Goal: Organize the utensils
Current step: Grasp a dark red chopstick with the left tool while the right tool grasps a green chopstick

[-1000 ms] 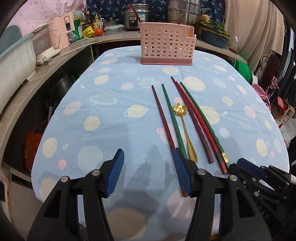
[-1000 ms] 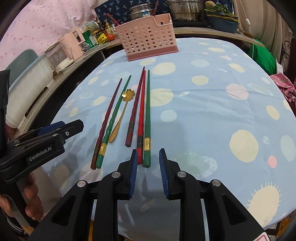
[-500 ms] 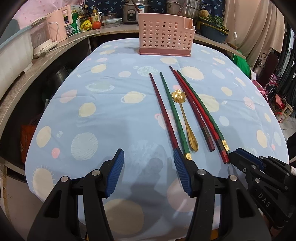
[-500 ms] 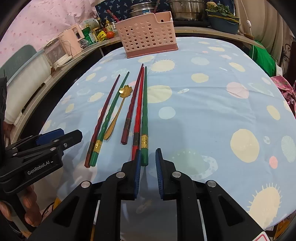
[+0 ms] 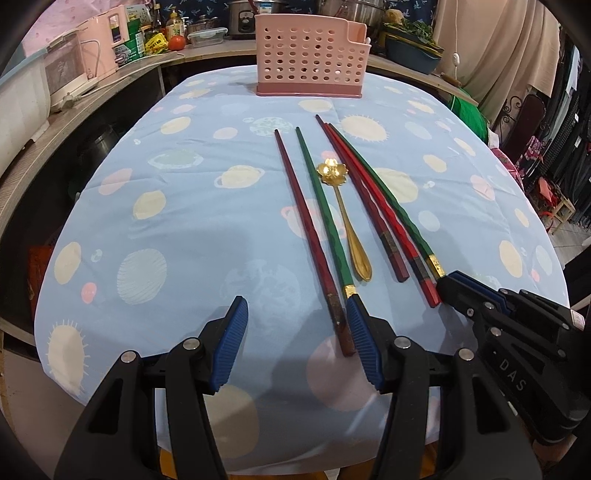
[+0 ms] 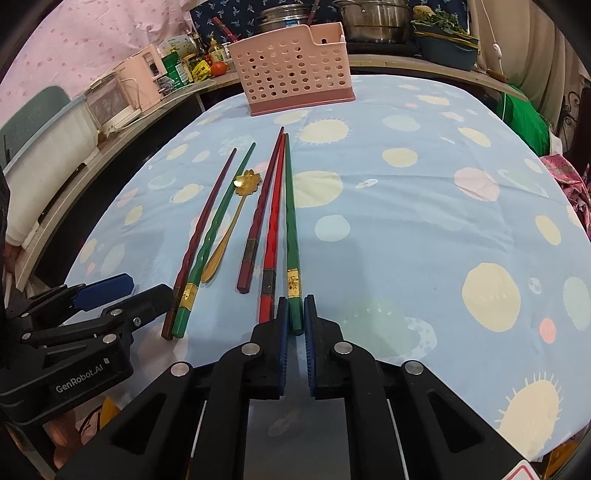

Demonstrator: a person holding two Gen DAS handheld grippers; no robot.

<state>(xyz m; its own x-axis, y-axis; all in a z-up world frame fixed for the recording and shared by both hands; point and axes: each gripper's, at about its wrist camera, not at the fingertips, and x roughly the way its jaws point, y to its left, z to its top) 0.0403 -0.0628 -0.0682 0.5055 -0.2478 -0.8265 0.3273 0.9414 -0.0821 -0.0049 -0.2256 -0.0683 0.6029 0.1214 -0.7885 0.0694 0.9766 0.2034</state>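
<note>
Several red and green chopsticks and a gold flower-headed spoon point(image 5: 345, 214) lie side by side on the blue tablecloth point(image 5: 184, 221). A pink perforated utensil basket point(image 5: 312, 64) stands at the table's far end. My right gripper point(image 6: 295, 314) has closed around the near end of the rightmost green chopstick point(image 6: 291, 229), which still lies on the cloth. My left gripper point(image 5: 295, 317) is open, with its right finger beside the ends of a dark red chopstick point(image 5: 314, 236) and a green chopstick point(image 5: 325, 214).
A counter along the left and back holds a pink appliance point(image 5: 99, 44), bottles, a tomato, pots point(image 6: 373, 18) and a blue basin point(image 6: 443, 48). The table's near edge lies just below both grippers. Clothing racks stand at the right.
My right gripper has narrowed from a wider gap to pinch the green chopstick's end. Both grippers moved slightly forward towards the chopstick ends. The left stayed open.
</note>
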